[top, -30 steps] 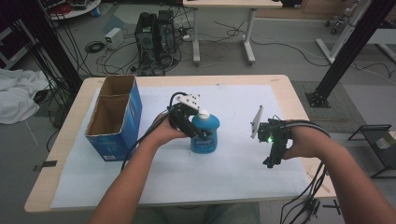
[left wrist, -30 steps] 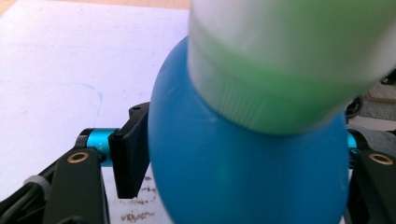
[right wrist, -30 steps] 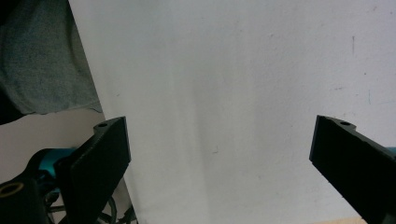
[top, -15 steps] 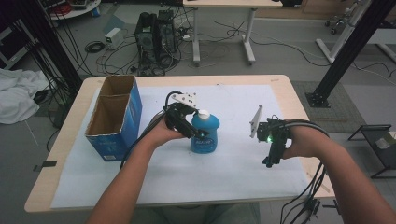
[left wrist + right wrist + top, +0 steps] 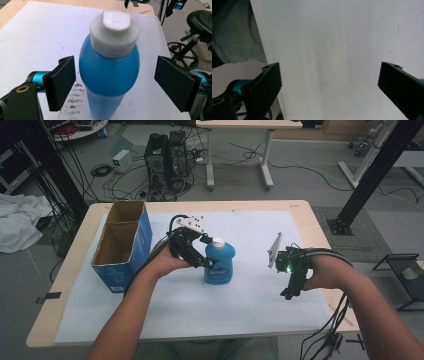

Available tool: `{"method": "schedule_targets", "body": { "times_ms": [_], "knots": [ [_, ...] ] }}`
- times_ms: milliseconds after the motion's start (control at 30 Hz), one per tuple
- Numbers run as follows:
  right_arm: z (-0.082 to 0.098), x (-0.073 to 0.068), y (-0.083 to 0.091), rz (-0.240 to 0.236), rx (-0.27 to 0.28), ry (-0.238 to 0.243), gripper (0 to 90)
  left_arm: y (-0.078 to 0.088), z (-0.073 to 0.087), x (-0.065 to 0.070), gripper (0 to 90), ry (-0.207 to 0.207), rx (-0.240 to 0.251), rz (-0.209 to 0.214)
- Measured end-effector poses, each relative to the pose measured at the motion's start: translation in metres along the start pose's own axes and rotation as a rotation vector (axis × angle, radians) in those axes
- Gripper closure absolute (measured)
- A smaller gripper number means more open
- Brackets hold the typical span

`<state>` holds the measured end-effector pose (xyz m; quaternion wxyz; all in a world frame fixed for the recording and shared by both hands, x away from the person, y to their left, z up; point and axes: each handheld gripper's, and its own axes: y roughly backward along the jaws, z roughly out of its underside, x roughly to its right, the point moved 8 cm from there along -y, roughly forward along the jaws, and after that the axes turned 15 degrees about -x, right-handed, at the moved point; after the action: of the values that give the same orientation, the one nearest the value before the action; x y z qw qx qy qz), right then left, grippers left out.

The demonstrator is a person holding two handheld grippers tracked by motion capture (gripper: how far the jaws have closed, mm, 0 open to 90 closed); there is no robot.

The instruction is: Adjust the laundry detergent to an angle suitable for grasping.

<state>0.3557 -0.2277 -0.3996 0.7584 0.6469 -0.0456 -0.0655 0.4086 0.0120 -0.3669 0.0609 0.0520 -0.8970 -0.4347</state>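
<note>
Blue plastic bottle (image 5: 219,264) with a white flip-top cap (image 5: 114,30) stood upright on the white paper sheet (image 5: 250,310) covering the wooden counter (image 5: 310,217), roughly mid-counter. Body was rounded at the shoulder and narrower toward the base in the left gripper view; a label on its front showed in the high view, text too small to read. Some brown specks marked the sheet by its base.

My left gripper (image 5: 115,82) sat around the bottle's upper body, jaws released. They had just been opening, with the bottle between them. A visible gap lay on each side, wider on the right-hand pad in that view, so nothing was gripped.

My right gripper (image 5: 329,87) hung over bare sheet near the counter's right edge, well apart from the bottle. Jaws spread wide, nothing between them. A grey sleeve showed at the upper left of its view.

An open blue cardboard box (image 5: 122,245) stood at the counter's left side, near my left hand (image 5: 165,265) but not touching it. Open sheet lay between bottle and right gripper, also in front of the bottle toward me and behind it toward the far edge. The right gripper was close to the right edge, with little margin there.
</note>
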Motion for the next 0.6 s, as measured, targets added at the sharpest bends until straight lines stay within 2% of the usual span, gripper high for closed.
{"method": "schedule_targets", "body": {
  "times_ms": [100,133,333,367,400,467,500,600],
  "knots": [
    [0.000,0.000,0.000,0.003,0.002,0.010,4.1,0.006,0.000,0.002,17.3,0.003,0.000,-0.007],
    [0.002,0.003,0.001,0.015,-0.007,0.035,4.1,0.009,0.001,0.002,17.4,0.003,-0.006,-0.007],
    [0.001,0.002,0.001,0.011,0.001,0.026,4.1,0.025,-0.002,0.008,17.3,-0.003,0.003,-0.033],
    [0.002,0.004,0.003,0.027,-0.028,0.035,4.1,0.028,-0.003,0.009,17.3,0.006,0.004,-0.039],
    [-0.001,0.002,0.001,0.008,0.008,0.024,4.1,0.031,-0.002,0.009,16.3,0.004,-0.002,-0.038],
    [-0.001,0.001,0.001,0.003,0.007,0.007,4.1,0.034,0.000,0.010,16.1,0.005,-0.018,-0.035],
    [-0.001,0.003,0.001,0.011,0.006,0.029,4.1,0.037,0.001,0.011,16.1,0.001,-0.018,-0.053],
    [-0.003,0.003,0.004,0.014,0.007,0.030,4.1,0.044,0.004,0.014,16.1,0.013,-0.052,-0.065]
  ]
}}
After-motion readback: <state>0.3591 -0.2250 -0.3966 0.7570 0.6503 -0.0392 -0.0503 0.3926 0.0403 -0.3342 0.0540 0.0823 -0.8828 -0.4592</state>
